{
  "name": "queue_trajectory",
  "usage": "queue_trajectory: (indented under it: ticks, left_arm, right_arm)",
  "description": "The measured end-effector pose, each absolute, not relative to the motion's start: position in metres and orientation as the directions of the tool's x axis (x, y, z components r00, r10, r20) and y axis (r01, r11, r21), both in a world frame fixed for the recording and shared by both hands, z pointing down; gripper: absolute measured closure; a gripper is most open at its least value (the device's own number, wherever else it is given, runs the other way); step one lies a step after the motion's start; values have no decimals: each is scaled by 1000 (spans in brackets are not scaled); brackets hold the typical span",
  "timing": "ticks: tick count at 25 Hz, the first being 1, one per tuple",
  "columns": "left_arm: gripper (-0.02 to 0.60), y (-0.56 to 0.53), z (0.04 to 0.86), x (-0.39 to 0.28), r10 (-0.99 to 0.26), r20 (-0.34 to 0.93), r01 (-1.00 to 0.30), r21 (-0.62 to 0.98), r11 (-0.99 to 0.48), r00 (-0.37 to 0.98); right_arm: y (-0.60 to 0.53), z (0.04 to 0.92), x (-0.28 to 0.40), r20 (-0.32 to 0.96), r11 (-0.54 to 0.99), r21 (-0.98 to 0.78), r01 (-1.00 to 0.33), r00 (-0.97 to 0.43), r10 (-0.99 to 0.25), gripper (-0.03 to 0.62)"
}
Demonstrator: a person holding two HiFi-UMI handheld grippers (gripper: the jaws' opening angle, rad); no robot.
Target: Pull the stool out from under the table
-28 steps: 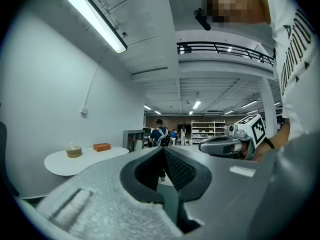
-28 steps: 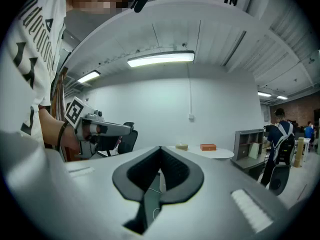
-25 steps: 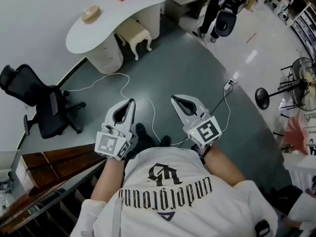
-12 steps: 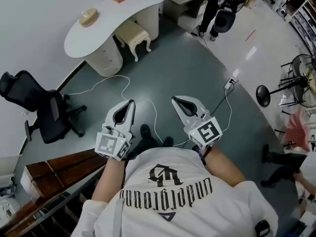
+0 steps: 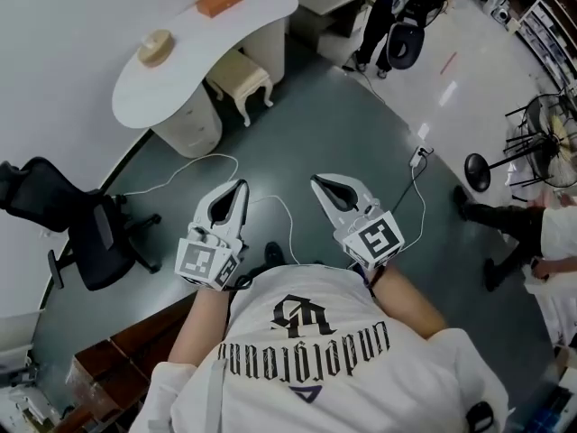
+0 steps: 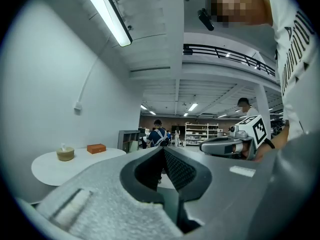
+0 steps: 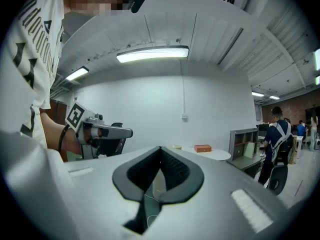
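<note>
The stool [image 5: 242,61] stands in the upper left of the head view, between the two supports of the white bench [image 5: 203,48]. Its seat seems to lie partly under the bench top, though the steep angle makes that hard to judge. An orange box [image 5: 220,0] and a round tan holder [image 5: 154,48] sit on the bench top. Both grippers are held side by side in the middle of the frame, well apart from the stool, above the grey floor [image 5: 343,124] where a white cable [image 5: 212,159] loops. The left gripper [image 5: 240,188] has its fingers pressed together with nothing between them. The right gripper [image 5: 317,183] is likewise closed and empty. A black office chair [image 5: 90,228] stands at the left edge.
</note>
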State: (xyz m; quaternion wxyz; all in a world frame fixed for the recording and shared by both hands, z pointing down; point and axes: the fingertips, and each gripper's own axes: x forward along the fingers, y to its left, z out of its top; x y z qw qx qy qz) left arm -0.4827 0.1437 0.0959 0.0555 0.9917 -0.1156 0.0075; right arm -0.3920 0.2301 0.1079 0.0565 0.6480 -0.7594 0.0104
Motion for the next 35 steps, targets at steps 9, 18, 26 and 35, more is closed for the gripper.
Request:
queue_trajectory:
  ticks: [9,18,26,35]
  left_arm:
    - [574,69,91,-474,-160,-9,-158,106,-982,987]
    - [574,25,105,-440,-175,2,-173,157,-972,985]
    - [574,-7,124,-350,-264,33,-266,121,-956,964]
    - [574,3,120,-184,-332,75,-338,116,-934,940]
  right_arm:
    - [158,108,-404,113,126,70,-990,-118,-987,591]
    - [113,120,-367,109,146,60,-987,-138,-984,591]
    - [80,138,-270,105,229,36,-973,-224,-969,591]
    - [69,136,-113,129,388,17,-922,-382,-915,591]
